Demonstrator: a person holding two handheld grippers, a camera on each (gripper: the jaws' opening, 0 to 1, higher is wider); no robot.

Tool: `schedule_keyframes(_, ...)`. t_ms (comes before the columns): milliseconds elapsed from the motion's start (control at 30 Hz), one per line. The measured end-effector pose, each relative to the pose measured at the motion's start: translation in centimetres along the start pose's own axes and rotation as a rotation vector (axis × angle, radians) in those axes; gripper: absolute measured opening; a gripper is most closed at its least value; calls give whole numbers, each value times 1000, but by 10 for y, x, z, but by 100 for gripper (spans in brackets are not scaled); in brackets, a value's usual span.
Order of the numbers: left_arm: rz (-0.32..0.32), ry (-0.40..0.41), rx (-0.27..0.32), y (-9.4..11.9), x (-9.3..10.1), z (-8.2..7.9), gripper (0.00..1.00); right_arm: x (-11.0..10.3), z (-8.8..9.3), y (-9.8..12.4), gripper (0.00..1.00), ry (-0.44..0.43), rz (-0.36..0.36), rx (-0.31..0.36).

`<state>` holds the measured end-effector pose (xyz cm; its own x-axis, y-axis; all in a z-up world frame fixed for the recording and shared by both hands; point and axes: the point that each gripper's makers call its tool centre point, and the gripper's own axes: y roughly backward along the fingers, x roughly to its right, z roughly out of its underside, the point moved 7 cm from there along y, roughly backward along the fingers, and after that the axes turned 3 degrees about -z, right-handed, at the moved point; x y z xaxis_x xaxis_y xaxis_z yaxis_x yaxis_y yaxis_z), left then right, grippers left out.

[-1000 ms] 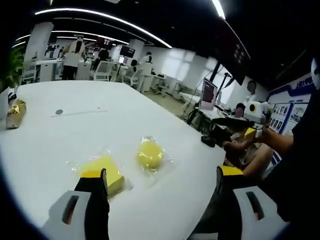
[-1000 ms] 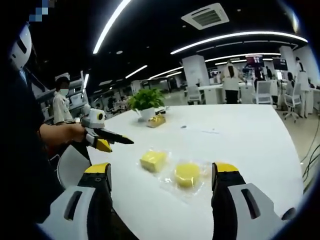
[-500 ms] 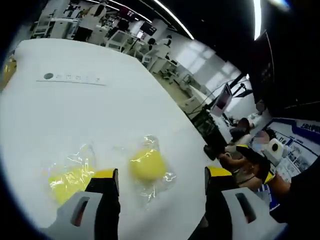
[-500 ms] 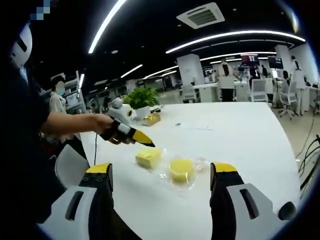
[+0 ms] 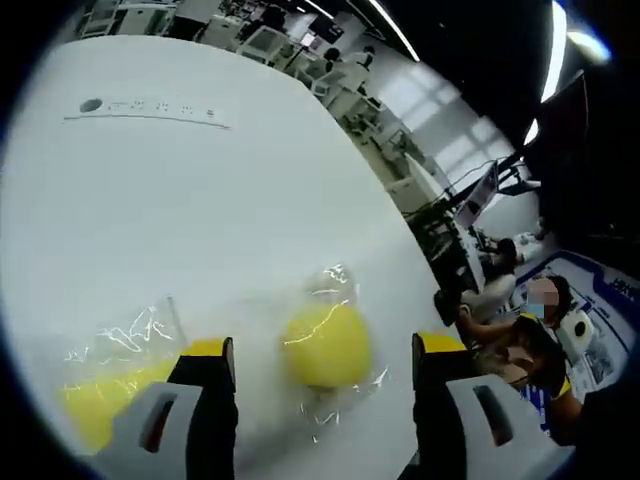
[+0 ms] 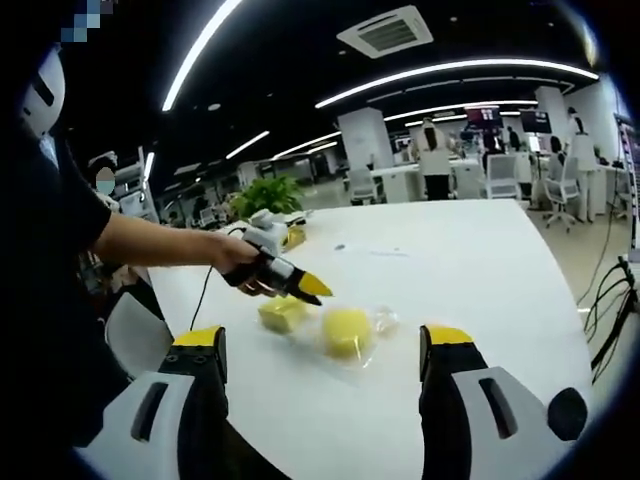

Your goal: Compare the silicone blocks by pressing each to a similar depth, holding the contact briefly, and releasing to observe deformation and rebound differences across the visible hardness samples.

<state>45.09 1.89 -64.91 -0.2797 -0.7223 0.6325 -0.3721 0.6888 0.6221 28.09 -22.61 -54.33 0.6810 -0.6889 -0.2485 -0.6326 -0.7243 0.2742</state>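
Note:
Two yellow silicone blocks in clear wrap lie on the white table [image 5: 200, 190]. In the left gripper view the round block [image 5: 325, 345] sits close ahead between the jaws of my left gripper [image 5: 325, 348], which is open. The square block [image 5: 95, 405] lies to its left, partly behind the left jaw. In the right gripper view a hand holds the left gripper [image 6: 305, 285] low over the square block [image 6: 280, 313], its yellow tips pointing toward the round block [image 6: 347, 331]. My right gripper [image 6: 322, 338] stands open, back from both blocks, with nothing between its jaws.
A potted plant [image 6: 268, 192] and a small golden object [image 6: 293, 236] stand at the table's [image 6: 480, 260] far end. A white chair [image 6: 135, 330] is at the near left edge. Desks, chairs and people fill the room behind; a person [image 5: 525, 335] sits beyond the table edge.
The left gripper has come forward and down over the blocks; the round block now looms between its jaws. The right gripper has hardly moved.

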Motion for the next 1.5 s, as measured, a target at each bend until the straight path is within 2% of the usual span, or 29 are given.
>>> schedule_keyframes(167,-39,67,4,-12,-11,-4,66,-1,0,0,73,1,0,-2)
schedule_keyframes(233,-47,147,2,-17,-15,-4,64,0,-1,1,73,-1,6,2)
schedule_keyframes(333,-51,246,1,-24,-20,-3,55,3,0,3,72,-2,14,2)
schedule_keyframes(400,-38,234,4,-27,-21,-4,52,4,0,4,72,-5,19,1)
schedule_keyframes(467,-38,258,15,-30,-19,-5,49,6,1,5,72,-5,25,1)
schedule_keyframes(533,-10,293,-3,-34,-16,-3,45,7,2,7,72,-12,30,2)
schedule_keyframes(600,-32,329,9,-36,-19,-2,38,8,3,7,72,-15,34,1)
schedule_keyframes(733,-36,347,19,-39,-22,1,28,10,5,9,72,-19,40,-1)
schedule_keyframes(833,-24,339,-8,-41,-21,4,23,12,6,11,71,-26,45,-3)
schedule_keyframes(1033,-32,334,35,-37,-27,0,11,11,10,12,70,-33,44,-10)
schedule_keyframes(1133,-23,356,27,-37,-27,1,10,10,11,12,69,-35,42,-14)
schedule_keyframes(1367,-5,347,41,-37,-27,0,4,11,11,16,70,-31,52,-21)
schedule_keyframes(1433,1,324,45,-37,-26,-1,2,12,9,17,73,-21,68,-14)
schedule_keyframes(1500,7,311,47,-36,-25,-1,0,12,9,18,71,-28,66,-14)
